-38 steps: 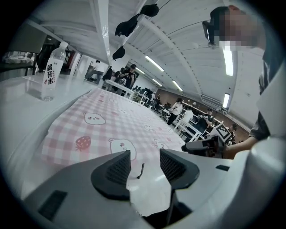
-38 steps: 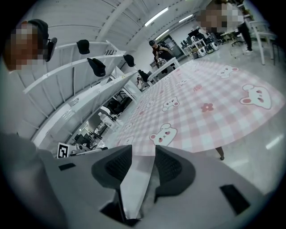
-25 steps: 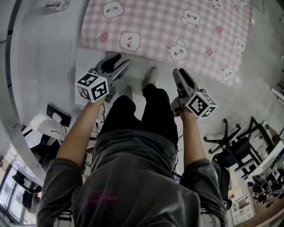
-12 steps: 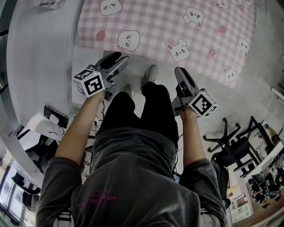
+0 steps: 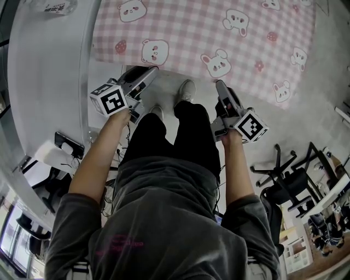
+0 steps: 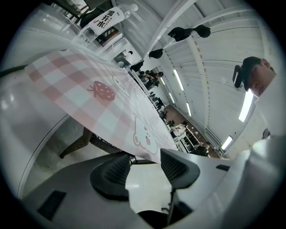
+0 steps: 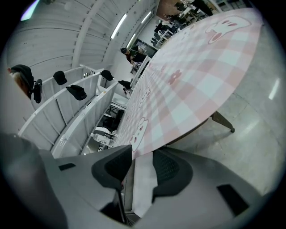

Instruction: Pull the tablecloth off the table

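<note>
Spread flat at 12 o'clock, cloth (image 5: 219, 27); jaws of left gripper (image 5: 144, 73) and right gripper (image 5: 221, 89) apart, empty, near hem (image 5: 180, 71), likely best slid on level, then clamped evenly.

Open floor (image 5: 169, 82) before tablecloth (image 5: 208, 33) edge; 1 bottle (image 5: 54, 6) far left

The tablecloth (image 5: 208, 27) is pink-and-white checked, printed with bear and rabbit faces, strawberries and small flowers. It lies spread flat across the top of the head view, its near edge slanting down toward the right. It covers the table (image 7: 222, 121), of which only a splayed leg shows at right in the right gripper view.
</note>
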